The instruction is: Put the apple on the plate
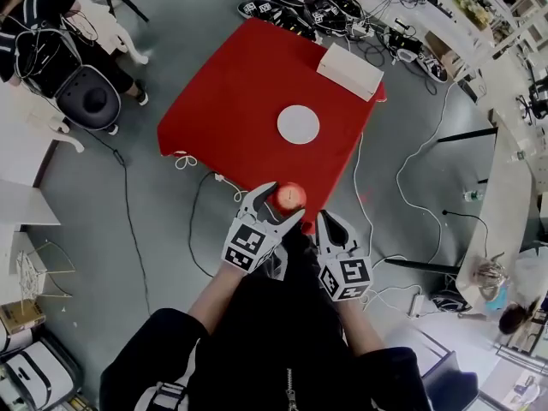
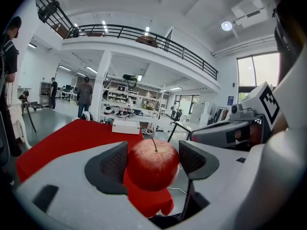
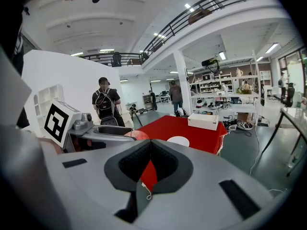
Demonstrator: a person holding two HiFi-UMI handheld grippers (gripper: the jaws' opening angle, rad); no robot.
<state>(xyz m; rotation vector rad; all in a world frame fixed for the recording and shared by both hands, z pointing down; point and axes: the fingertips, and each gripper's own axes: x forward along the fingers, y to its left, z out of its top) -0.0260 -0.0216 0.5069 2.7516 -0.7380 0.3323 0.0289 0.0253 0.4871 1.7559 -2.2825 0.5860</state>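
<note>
Left gripper view: left hand-held gripper [image 2: 152, 161] clamps round glossy apple [image 2: 153, 169]; right hand-held gripper [image 3: 150, 159] closed.

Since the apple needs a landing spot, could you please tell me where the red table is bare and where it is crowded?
The plate is empty. The red table is bare from the plate to its left and near edges. The white box crowds the far right corner.

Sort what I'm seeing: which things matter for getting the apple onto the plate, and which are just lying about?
For the job: apple, clamped in the left gripper; white plate on the red table.
Lying about: white box, floor cables, black chair; right gripper, shut and empty.
</note>
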